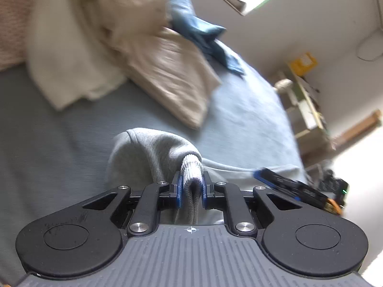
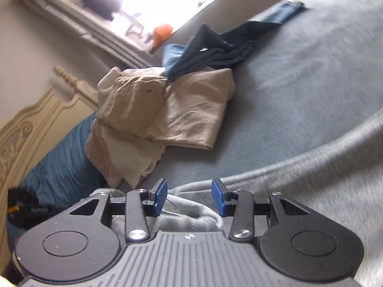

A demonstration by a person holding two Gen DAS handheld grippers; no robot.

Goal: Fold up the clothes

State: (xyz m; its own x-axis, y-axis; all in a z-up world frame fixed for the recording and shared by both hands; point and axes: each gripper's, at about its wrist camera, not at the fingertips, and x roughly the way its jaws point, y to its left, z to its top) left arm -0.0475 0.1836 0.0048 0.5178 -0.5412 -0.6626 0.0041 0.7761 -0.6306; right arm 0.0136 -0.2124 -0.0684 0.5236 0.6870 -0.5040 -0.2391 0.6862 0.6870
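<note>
- Left gripper (image 1: pixel 191 191): fingers clamped on the ribbed cuff (image 1: pixel 191 169) of a grey sweatshirt (image 1: pixel 148 153), its sleeve running straight ahead over the bed (image 1: pixel 251 119).
- Right gripper (image 2: pixel 189 195): fingers apart, grey fabric bunched directly beneath them.

from my seat i saw a heather-grey sweatshirt (image 1: pixel 148 153) with a ribbed cuff (image 1: pixel 191 174), blue pads (image 2: pixel 160 196) on black linkages, beige trousers (image 2: pixel 191 110), a navy garment (image 2: pixel 210 47), a red-checked cloth (image 2: pixel 100 153) and a grey-blue bed (image 2: pixel 299 83).
</note>
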